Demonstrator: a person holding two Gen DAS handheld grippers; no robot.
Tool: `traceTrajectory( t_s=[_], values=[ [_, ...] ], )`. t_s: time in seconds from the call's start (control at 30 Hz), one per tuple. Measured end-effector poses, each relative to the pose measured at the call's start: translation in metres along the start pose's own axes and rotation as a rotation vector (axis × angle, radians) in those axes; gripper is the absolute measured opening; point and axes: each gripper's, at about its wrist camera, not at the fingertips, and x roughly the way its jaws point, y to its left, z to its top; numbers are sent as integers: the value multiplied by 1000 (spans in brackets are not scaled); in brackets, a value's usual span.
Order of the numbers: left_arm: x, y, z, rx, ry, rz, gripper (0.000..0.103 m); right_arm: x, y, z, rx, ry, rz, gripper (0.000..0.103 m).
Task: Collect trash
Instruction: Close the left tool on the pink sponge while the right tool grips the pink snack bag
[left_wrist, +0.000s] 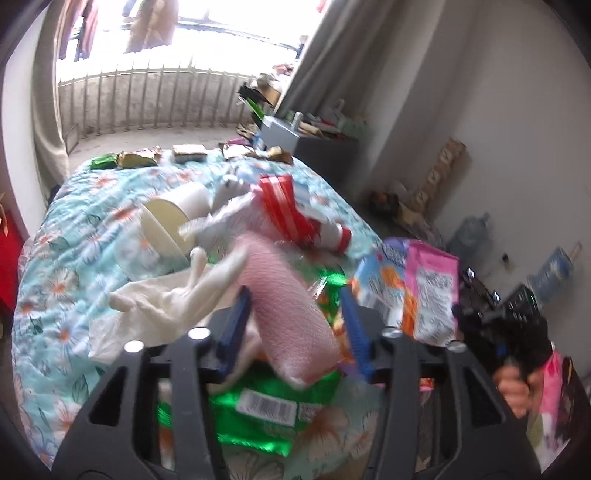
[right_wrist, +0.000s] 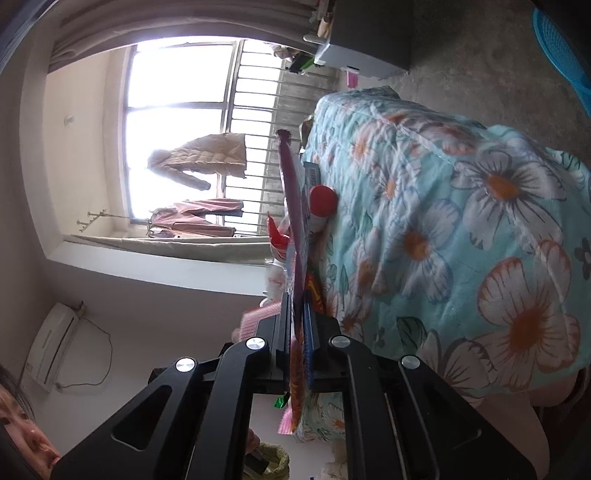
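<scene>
Trash lies heaped on the bed (left_wrist: 62, 236) right ahead of the left tongs (left_wrist: 295, 314), gathered into one pile so it can be taken piece by piece. A pink roll (left_wrist: 291, 314) sits between the blue fingers (left_wrist: 236, 321) of the left tongs, tilted, its near end toward the camera; the fingers stand apart with a gap on either side, so they look open around it, not pressing. Under the roll lies a green wrapper (left_wrist: 258, 413); just left of the tongs is a white glove (left_wrist: 173, 295), and beyond them a pale cup (left_wrist: 166, 225) on its side and a red-striped pack (left_wrist: 284, 206).

The right tongs (right_wrist: 297, 314) are closed on a flat snack bag (right_wrist: 295, 206), seen edge-on, the fingers pinching its lower part so that the thin film stands stiff beyond the tips, beside the bed's edge. In the left view this bag (left_wrist: 424, 288) shows pink and orange, to the right of the left tongs. Gripping near one edge probably keeps the bag's mouth free.
</scene>
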Motion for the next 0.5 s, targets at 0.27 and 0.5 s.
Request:
traceTrajectory(
  t_s=[0.27,0.5],
  values=[
    [-5,-5,-18,43,36,-7,56,16,-18,-2,52,58,-16,28],
    [19,14,-16,-86,117,4,56,30,-21,-4,56,87,-36,30]
  ],
)
